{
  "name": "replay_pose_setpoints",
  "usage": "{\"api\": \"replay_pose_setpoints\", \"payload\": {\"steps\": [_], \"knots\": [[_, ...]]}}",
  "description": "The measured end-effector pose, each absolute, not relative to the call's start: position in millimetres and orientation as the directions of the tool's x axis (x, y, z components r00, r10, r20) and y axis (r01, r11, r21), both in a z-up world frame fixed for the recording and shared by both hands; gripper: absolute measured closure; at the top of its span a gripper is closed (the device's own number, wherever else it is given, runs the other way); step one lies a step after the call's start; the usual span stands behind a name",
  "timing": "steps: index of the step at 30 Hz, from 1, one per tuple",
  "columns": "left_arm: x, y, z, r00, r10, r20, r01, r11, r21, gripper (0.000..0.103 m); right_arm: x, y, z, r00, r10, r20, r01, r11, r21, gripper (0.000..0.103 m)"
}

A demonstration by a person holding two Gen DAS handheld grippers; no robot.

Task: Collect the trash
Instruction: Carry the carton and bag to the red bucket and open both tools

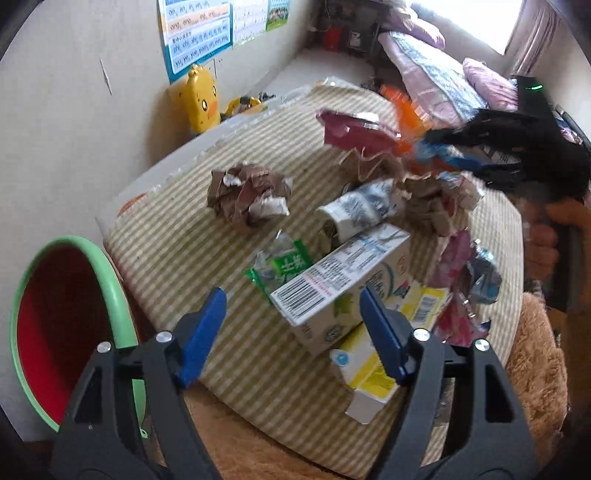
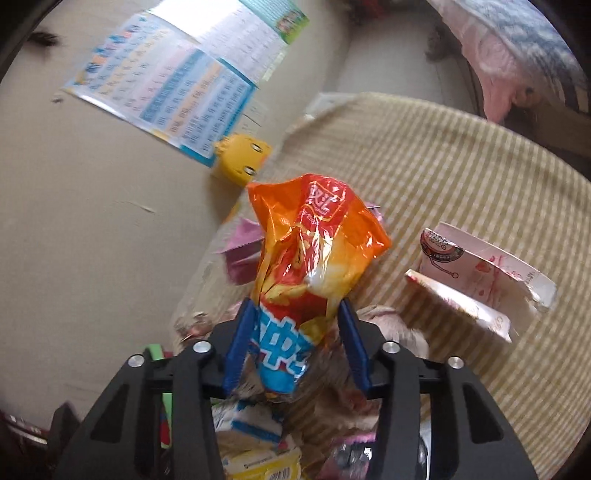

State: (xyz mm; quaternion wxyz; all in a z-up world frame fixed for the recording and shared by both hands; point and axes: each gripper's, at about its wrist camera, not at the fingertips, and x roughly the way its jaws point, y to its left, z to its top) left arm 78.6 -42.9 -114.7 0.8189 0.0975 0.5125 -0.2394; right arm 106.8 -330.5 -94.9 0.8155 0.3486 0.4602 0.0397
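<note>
**Trash on a striped table, a chip bag caught in the right fingers**

The table (image 1: pixel 369 110) has a cloth with thin yellow and white stripes. It stands close to a plain tan wall. A poster (image 1: pixel 195 33) with rows of letters hangs on that wall, and a yellow duck toy (image 1: pixel 201 98) sits under it. Pink and blue bedding (image 1: pixel 424 62) is piled at the back by a bright window. A red bin (image 1: pixel 55 321) with a green rim stands low beside the table, on the left in the left wrist view.

Trash lies all over the cloth. There is a brown paper ball (image 1: pixel 245 197), a squashed cup (image 1: pixel 354 212), a green wrapper (image 1: pixel 280 264), a white carton (image 1: pixel 343 284) with a bar code, and a yellow carton (image 1: pixel 384 354) partly under it. A torn pink carton (image 2: pixel 476 284) lies off to the side in the right wrist view.

The left gripper (image 1: pixel 291 336) points down at the table. Its blue fingers (image 1: pixel 201 336) are spread wide with nothing in them. One finger is in front of the white carton.

The right gripper (image 2: pixel 295 343) points down too. Its fingers (image 2: pixel 240 343) pinch an orange chip bag (image 2: pixel 314 236) at its blue end, and the bag sticks up above the table. In the left wrist view the right gripper is a blur at the far right, with a hand (image 1: pixel 554 236) under it.
</note>
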Motion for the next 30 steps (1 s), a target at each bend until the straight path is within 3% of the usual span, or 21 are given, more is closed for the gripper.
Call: {"api": "replay_pose_setpoints", "payload": {"steps": [4,13,14,15,16,19,30], "knots": [[80.6,-47.4,-136.8,0.29,-0.302,-0.908,0.551,0.829,-0.1,0.022,74.9,-316.6,-79.9,0.578,0.394,-0.715,0.193,0.785,0.589,0.06],[93.0,-52.8,-162.7,0.171,-0.45,-0.876,0.463,0.822,-0.332,0.021,50.4,-296.7,-99.3,0.525,0.48,-0.702,0.184,0.742,0.645,0.061],[90.1,-53.7,-160.9,0.173,-0.456,-0.873,0.464,0.82,-0.336,0.023,50.5,-295.4,-101.9,0.521,0.489,-0.699,0.186,0.735,0.652,0.061],[88.6,-55.0,-159.7,0.172,-0.462,-0.87,0.465,0.816,-0.342,0.037,50.5,-293.8,-102.4,0.52,0.492,-0.699,0.184,0.734,0.654,0.062],[86.1,-56.7,-158.5,0.167,-0.463,-0.871,0.467,0.815,-0.343,0.043,49.3,-293.0,-101.1,0.522,0.48,-0.705,0.185,0.743,0.643,0.062],[82.4,-55.5,-156.5,0.157,-0.477,-0.865,0.467,0.807,-0.36,0.053,46.9,-294.0,-100.3,0.529,0.481,-0.699,0.182,0.74,0.647,0.062],[58.8,-32.2,-105.4,0.321,-0.506,-0.801,0.452,0.825,-0.34,0.063,28.1,-285.1,-60.6,0.583,0.443,-0.682,0.13,0.777,0.616,0.064]]}}
